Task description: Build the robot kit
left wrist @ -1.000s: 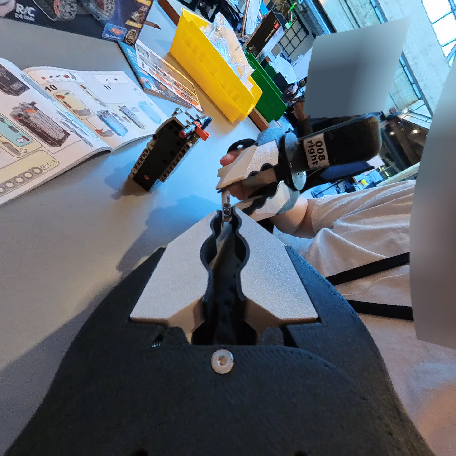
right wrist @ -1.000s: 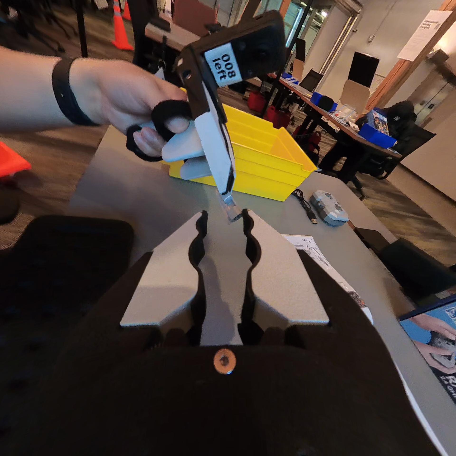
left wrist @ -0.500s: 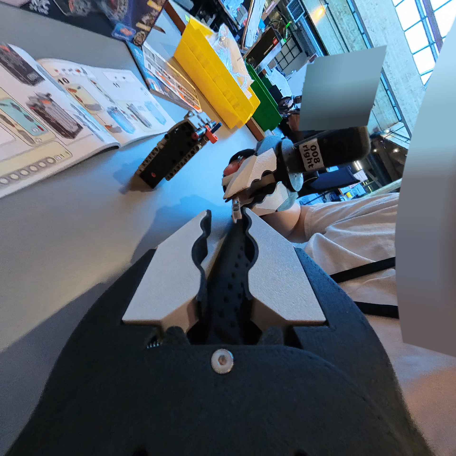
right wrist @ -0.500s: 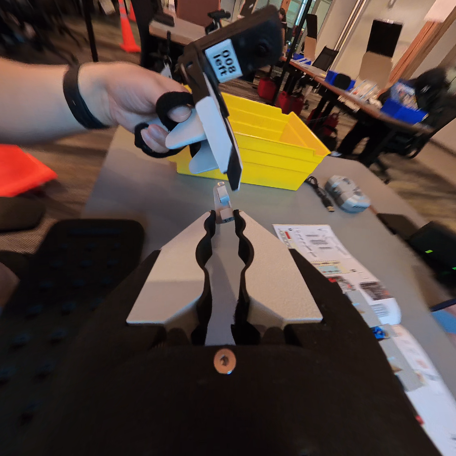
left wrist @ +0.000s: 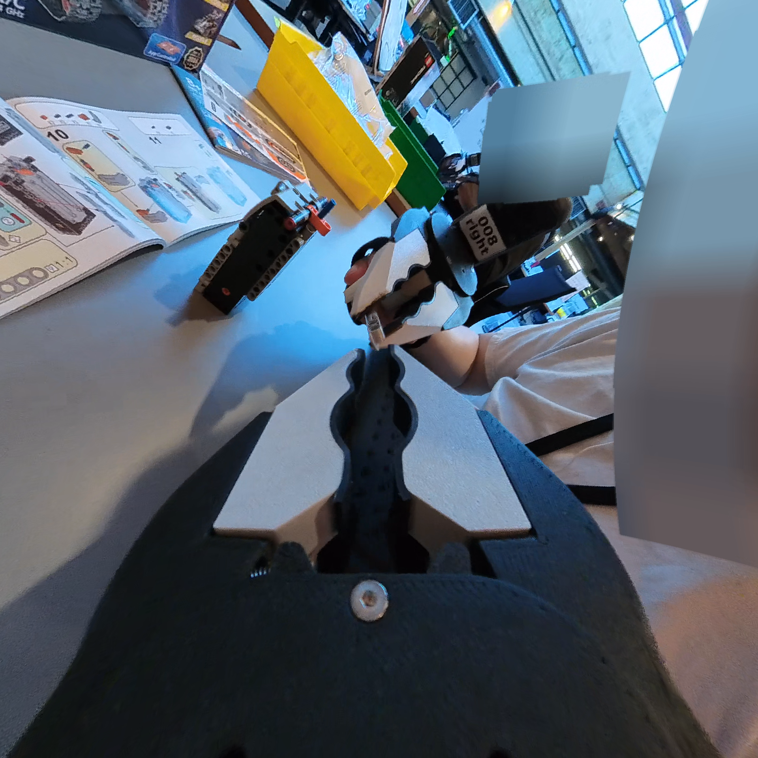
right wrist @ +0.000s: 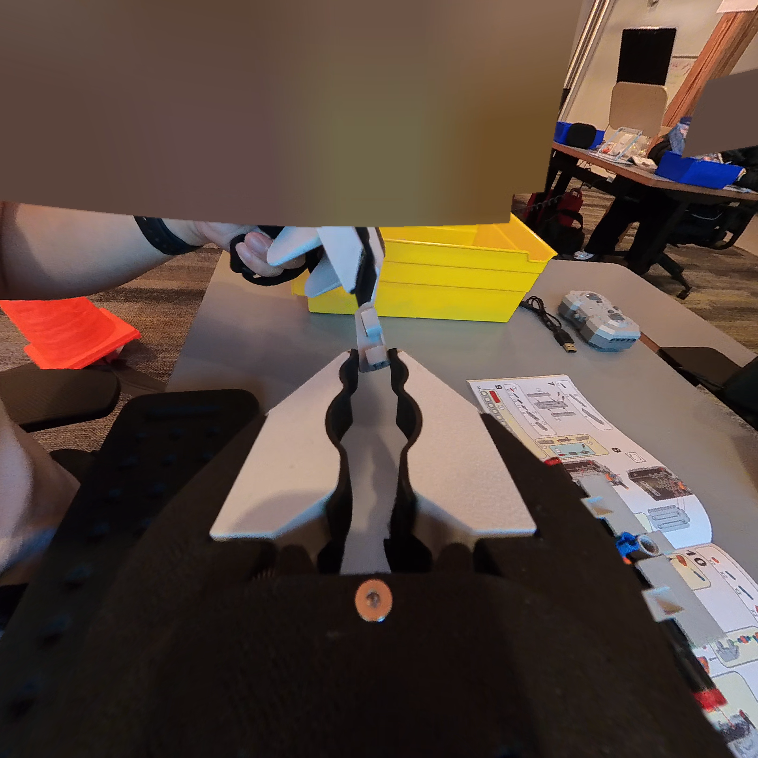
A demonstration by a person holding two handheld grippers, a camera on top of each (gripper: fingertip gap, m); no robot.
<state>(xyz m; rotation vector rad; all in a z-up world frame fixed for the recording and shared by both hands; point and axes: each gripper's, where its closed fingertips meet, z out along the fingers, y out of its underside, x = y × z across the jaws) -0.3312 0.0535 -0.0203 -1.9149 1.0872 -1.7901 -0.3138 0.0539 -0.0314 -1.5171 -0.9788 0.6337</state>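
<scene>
The right tongs (right wrist: 372, 356), spread wide a second ago, are now pinching the lower end of the small grey piece (right wrist: 370, 334) above the worktop (right wrist: 459, 348). The left tongs (left wrist: 375, 353) are staying narrow at its upper end (whether they are gripping it, I cannot tell).

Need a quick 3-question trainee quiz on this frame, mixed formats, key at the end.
1. True or false: the yellow bin stands on the table.
2. What sits between the fingertips of the right gripper? A) small grey piece B) USB plug C) red pin
3. Fill in: in the left wrist view, beside the black brick assembly lies an open instruction ____.
Key: 1 true; 2 A; 3 booklet.
</scene>
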